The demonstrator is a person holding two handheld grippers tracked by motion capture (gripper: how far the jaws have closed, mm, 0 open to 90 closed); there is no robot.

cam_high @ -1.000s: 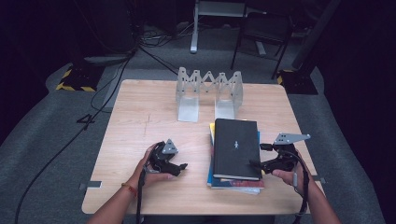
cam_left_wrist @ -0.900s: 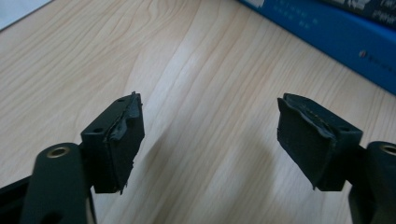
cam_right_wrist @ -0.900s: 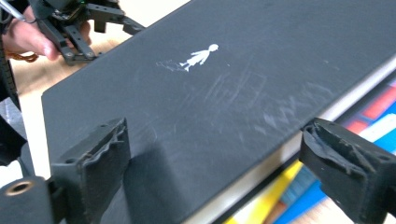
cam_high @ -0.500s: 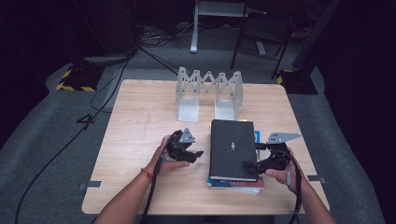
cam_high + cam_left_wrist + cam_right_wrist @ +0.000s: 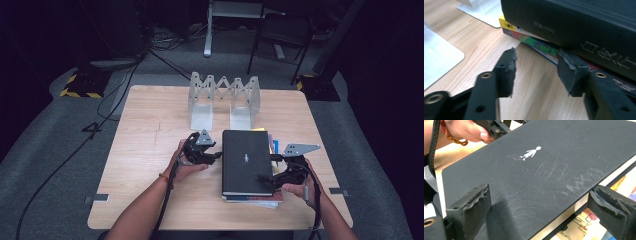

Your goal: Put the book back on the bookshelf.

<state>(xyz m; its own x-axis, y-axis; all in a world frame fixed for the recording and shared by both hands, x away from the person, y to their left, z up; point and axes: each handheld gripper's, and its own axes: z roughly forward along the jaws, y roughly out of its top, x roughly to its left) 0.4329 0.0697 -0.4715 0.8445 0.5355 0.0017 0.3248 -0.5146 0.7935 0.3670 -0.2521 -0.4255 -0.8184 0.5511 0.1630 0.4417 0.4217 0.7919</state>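
We have the left gripper (image 5: 216,157) at the spine side of the black hardcover book (image 5: 246,161), which lies on top of a small stack near the front right of the wooden table (image 5: 150,130). Its jaws have just been closing and now stand half open, with bare wood between them and one pad nudging the colourful paperback (image 5: 536,45) below. The right gripper (image 5: 267,176) sits at the opposite edge, jaws wide, straddling the cover's corner without pressing it. So, as we judge it, no book is gripped yet; the lift and the move to the metal book rack (image 5: 223,97) remain (assuming that is the goal). The cover is matte, scuffed, with a small white figure (image 5: 530,153); the pads are ribbed rubber.
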